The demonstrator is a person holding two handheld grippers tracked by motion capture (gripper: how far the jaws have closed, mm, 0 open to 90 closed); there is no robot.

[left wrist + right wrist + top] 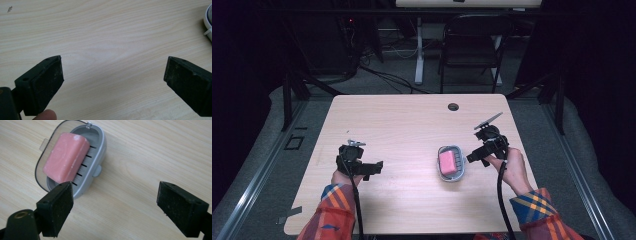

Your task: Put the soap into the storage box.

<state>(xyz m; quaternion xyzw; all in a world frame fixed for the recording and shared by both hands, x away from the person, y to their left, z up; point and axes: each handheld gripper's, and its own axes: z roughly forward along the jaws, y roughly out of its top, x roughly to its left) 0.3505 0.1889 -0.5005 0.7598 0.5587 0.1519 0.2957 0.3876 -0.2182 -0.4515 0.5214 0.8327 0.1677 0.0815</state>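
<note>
A pink bar of soap (447, 162) (66, 157) lies in a grey slatted soap dish (459, 173) (98, 147) on the wooden table (412, 125), right of centre. My right gripper (475, 156) (113, 206) stands just right of the dish, open, with bare tabletop between its jaws and its left pad (60, 211) near the dish's rim. My left gripper (373, 168) (113, 80) rests at the table's left, open over bare wood. The dish's white edge (208, 22) shows at the far right of the left gripper view.
A round cable hole (453, 106) sits near the table's far edge. Beyond the table stand a black folding chair (469, 45) and a white desk leg (418, 50), with cables on the floor. A fingertip (46, 115) shows under the left jaw.
</note>
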